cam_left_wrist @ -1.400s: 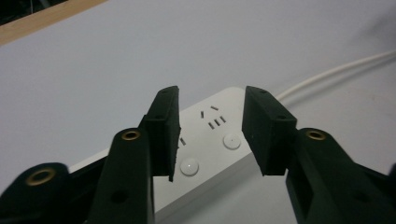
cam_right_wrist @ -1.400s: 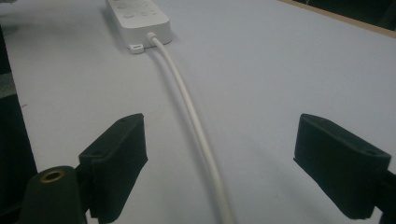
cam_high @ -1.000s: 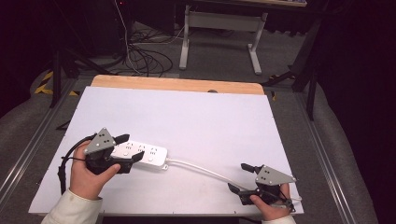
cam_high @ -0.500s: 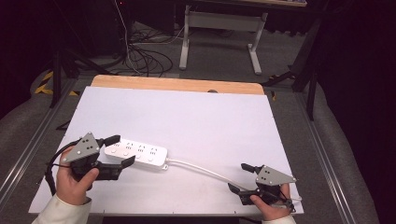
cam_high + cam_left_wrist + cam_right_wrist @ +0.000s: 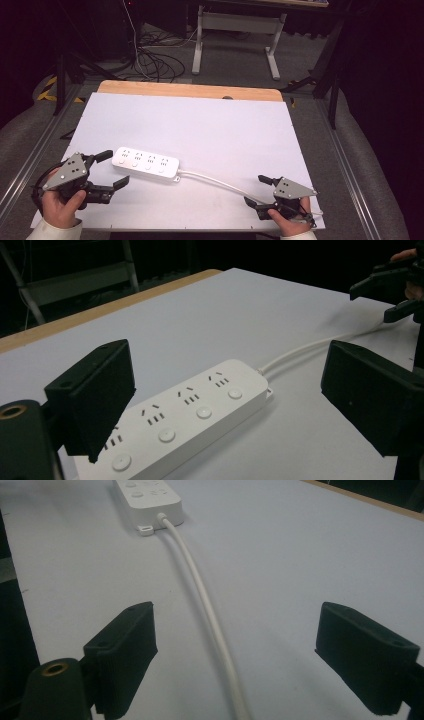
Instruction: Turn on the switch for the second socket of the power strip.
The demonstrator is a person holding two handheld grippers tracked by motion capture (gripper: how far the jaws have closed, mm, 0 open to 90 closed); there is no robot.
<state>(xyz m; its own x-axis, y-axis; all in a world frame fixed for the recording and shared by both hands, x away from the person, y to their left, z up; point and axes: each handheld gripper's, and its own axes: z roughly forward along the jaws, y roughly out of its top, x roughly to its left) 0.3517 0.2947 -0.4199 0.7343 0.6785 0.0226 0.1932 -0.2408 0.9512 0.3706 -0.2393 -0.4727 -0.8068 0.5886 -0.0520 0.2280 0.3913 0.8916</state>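
Note:
A white power strip [image 5: 145, 164] lies flat on the white table top [image 5: 200, 125], and its white cable [image 5: 215, 181] runs right toward the near edge. My left gripper [image 5: 112, 170] is just off the strip's left end. Its jaws have just been opening and stand wide; the pads touch nothing. In the left gripper view the strip [image 5: 190, 415] lies ahead between the spread jaws of that gripper [image 5: 230, 375]. My right gripper [image 5: 257, 191] is open at the near right. In the right gripper view the cable [image 5: 210, 615] passes untouched between the wide jaws of that gripper [image 5: 235, 630].
A wooden strip [image 5: 190, 91] borders the table's far edge. Metal rails [image 5: 345, 165] run along both sides. Beyond the table are a white desk frame [image 5: 235, 25] and loose cables [image 5: 150, 60] on the floor. My right gripper [image 5: 395, 290] shows in the left gripper view's top right corner.
The left gripper has drawn back to the left, off the strip's left end, and its jaws have spread wider. The strip and the right gripper have stayed where they were.

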